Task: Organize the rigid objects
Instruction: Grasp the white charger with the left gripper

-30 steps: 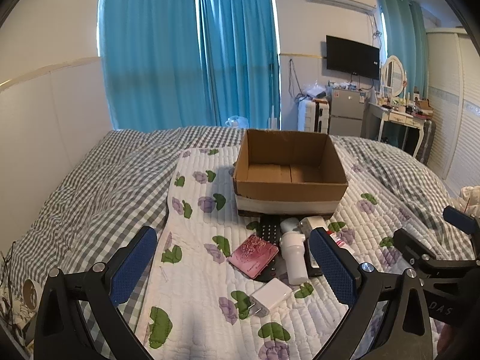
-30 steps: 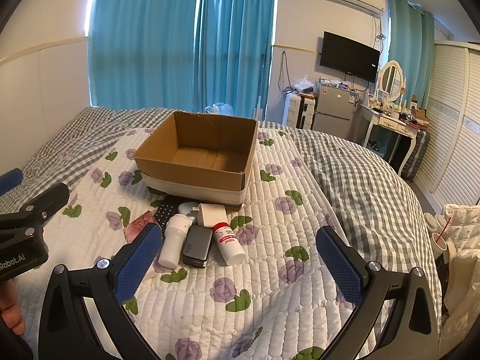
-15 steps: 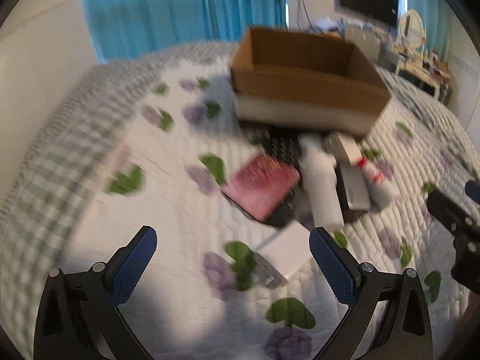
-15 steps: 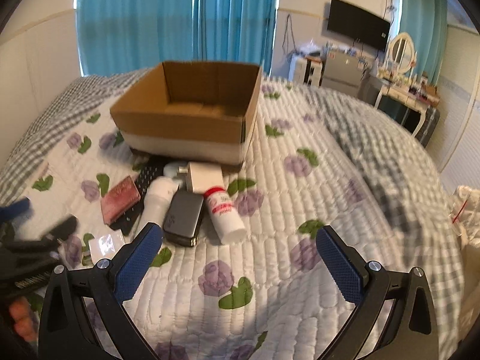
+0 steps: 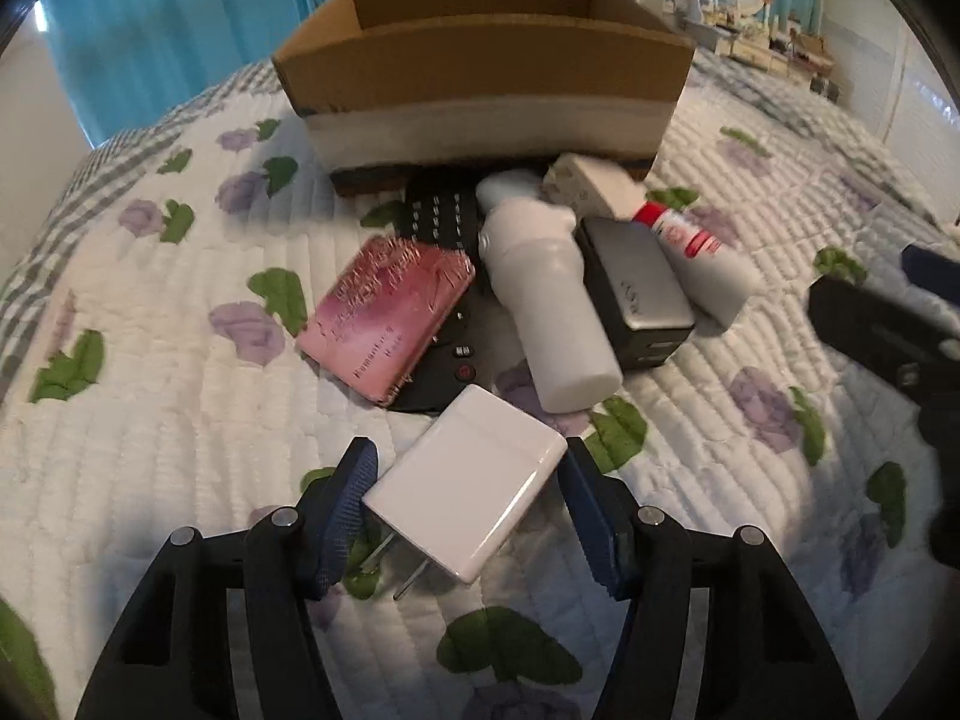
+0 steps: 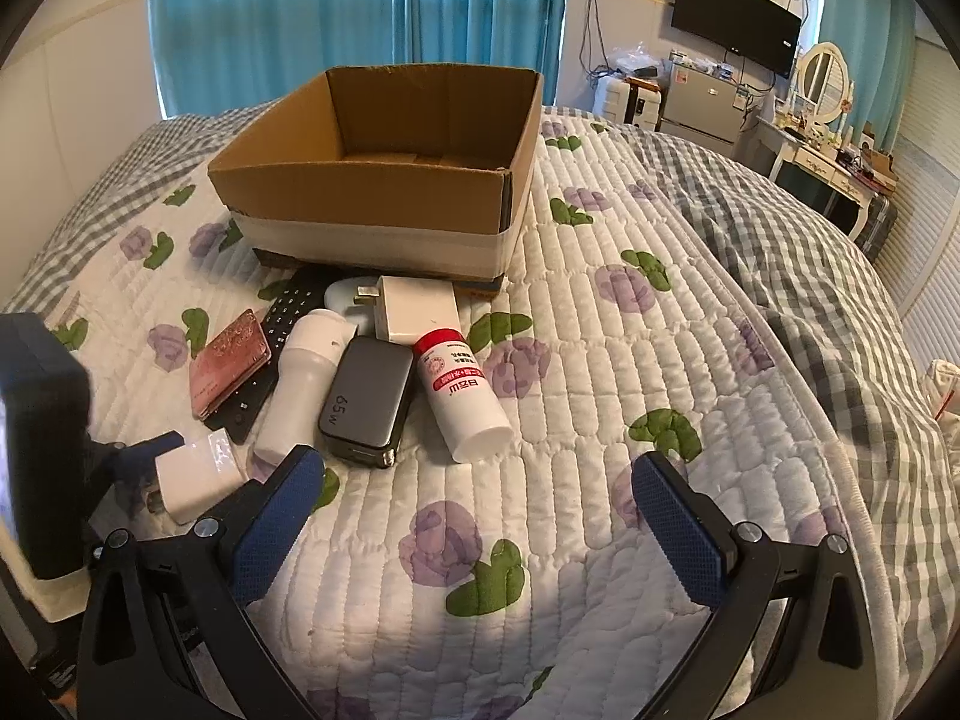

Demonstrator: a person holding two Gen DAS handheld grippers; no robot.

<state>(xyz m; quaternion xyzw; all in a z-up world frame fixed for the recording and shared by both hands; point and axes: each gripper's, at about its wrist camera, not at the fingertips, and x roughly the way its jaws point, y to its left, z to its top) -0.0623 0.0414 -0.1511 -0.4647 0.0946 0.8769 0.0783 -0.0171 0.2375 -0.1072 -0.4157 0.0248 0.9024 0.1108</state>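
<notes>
A white plug charger point(image 5: 465, 495) lies on the quilt between the two fingers of my left gripper point(image 5: 468, 507); the jaws stand close on either side of it, still open, with small gaps. It also shows in the right wrist view point(image 6: 195, 474). Behind it lie a pink case point(image 5: 390, 321), a black remote point(image 5: 441, 228), a white bottle point(image 5: 546, 300), a grey power bank point(image 5: 633, 288), a red-capped pill bottle point(image 6: 462, 390) and a second white charger point(image 6: 417, 309). An open cardboard box point(image 6: 384, 180) stands behind them. My right gripper point(image 6: 474, 516) is open and empty above the quilt.
The bed carries a white floral quilt point(image 6: 600, 360) over a grey checked blanket point(image 6: 810, 252). Teal curtains, a TV, a fridge and a dressing table stand at the far wall.
My left gripper has dropped low and forward to the white charger and its jaws have narrowed around it. My right gripper has moved slightly closer to the objects.
</notes>
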